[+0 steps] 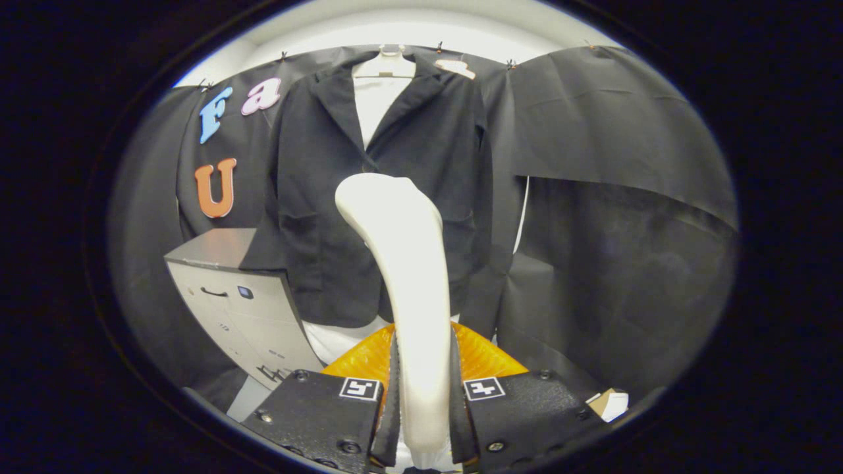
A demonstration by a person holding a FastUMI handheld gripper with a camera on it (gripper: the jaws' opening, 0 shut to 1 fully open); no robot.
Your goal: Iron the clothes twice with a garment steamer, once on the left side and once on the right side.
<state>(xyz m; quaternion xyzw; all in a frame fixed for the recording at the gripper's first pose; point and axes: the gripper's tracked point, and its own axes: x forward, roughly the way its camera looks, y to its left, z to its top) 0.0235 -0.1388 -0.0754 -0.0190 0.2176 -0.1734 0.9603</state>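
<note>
Both jaws of the gripper [421, 401] clamp the steamer [405, 263] handle, its head before the jacket [316, 197].

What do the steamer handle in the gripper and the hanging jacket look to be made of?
Garment steamer: smooth cream plastic, probably, judging by its soft sheen and moulded curve; both fingers of the gripper press on its handle. Black jacket: matte woven fabric, likely suiting cloth, showing soft folds and no shine.

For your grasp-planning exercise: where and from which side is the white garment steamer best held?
By its straight, slim handle, low down, as the tongs hold it now, one finger on each side. The steamer widens and bends toward the black jacket up top, leaving its head free.
</note>
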